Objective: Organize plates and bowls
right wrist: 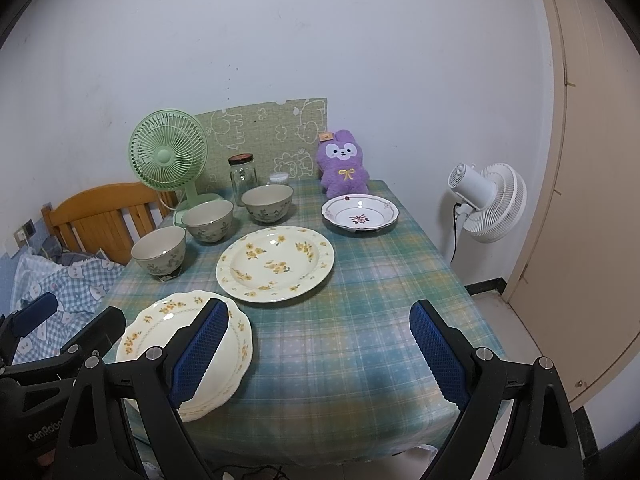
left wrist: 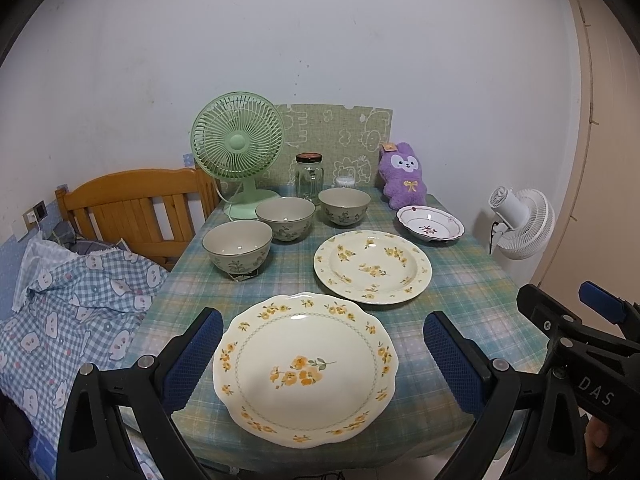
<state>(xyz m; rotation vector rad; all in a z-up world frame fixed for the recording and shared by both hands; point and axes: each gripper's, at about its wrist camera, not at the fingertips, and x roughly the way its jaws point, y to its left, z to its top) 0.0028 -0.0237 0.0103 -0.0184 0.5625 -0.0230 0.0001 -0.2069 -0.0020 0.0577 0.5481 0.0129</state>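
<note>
Both pairs of my blue-padded fingers are spread wide and holding nothing: the left gripper (left wrist: 320,356) hangs over the near table edge, the right gripper (right wrist: 320,348) beside it over bare cloth.

Straight between my left pads sits the scalloped cream plate with orange flowers (left wrist: 306,370), flat, close to the front edge of the green plaid tablecloth (right wrist: 360,320). That edge is my worry: nudge the rim towards me instead of pinching it and the plate could slide off, and the cloth may drag with it.

Just behind lies the round cream plate with scattered yellow blossoms (left wrist: 373,266), and further right the small white dish with a maroon flower (left wrist: 430,224). Glazed rims look slippery; I'd judge a shallow pinch could let a plate tip and clatter onto its neighbour.

To the left, three grey-green ceramic bowls with leaf sprigs (left wrist: 285,218) stand in a diagonal row, near one another. Nesting them carelessly could chip a lip or knock the next one.

Behind them the mint-green desk fan (left wrist: 238,148) and the clear glass jar with a dark lid (left wrist: 309,176) stand near enough that a wide swing could topple the jar.
</note>
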